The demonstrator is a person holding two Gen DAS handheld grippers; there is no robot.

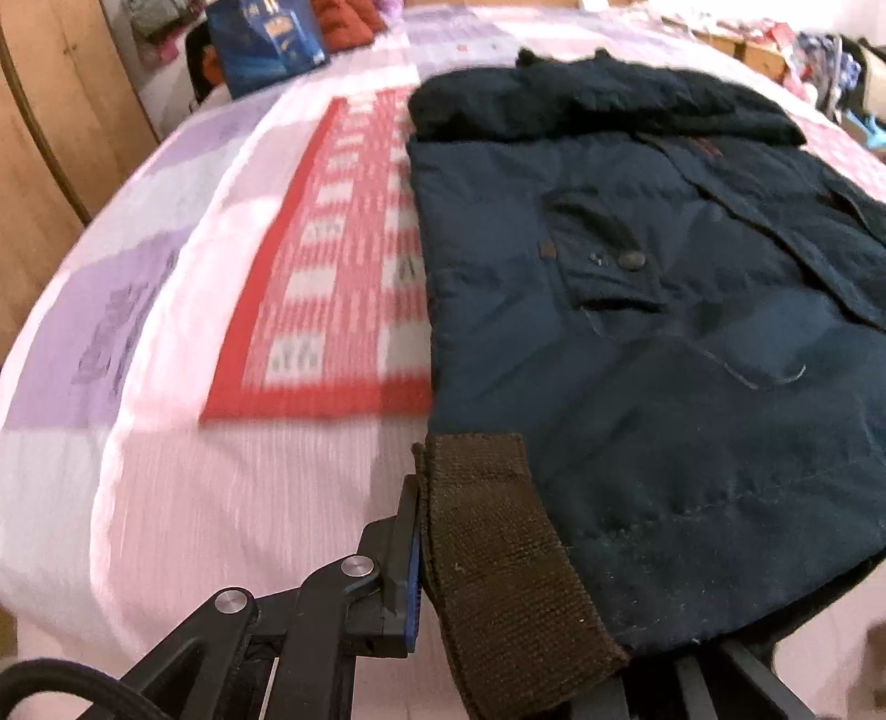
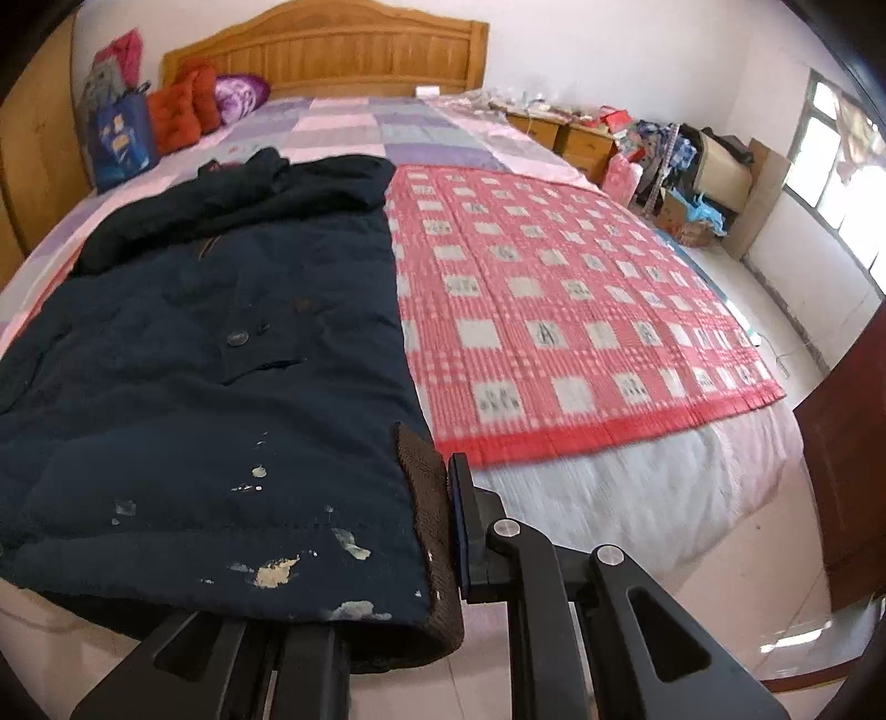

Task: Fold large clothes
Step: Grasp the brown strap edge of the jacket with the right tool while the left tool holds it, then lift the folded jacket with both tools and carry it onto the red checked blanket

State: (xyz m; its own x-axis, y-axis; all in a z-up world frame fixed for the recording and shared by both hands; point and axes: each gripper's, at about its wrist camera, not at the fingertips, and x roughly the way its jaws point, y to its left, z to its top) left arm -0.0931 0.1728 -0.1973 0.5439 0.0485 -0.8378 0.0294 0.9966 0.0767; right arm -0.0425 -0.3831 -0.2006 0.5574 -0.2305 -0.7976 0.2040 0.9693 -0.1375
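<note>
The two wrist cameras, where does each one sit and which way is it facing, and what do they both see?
Left wrist: on the left gripper, angled down along the bed toward the blue bag; its jaws pinch the brown knit cuff at the navy coat hem's left corner.
Right wrist: on the right gripper, facing the wooden headboard; its jaws pinch the hem's right-corner cuff.
Shared: the coat, the red checked mat, the blue bag.
</note>
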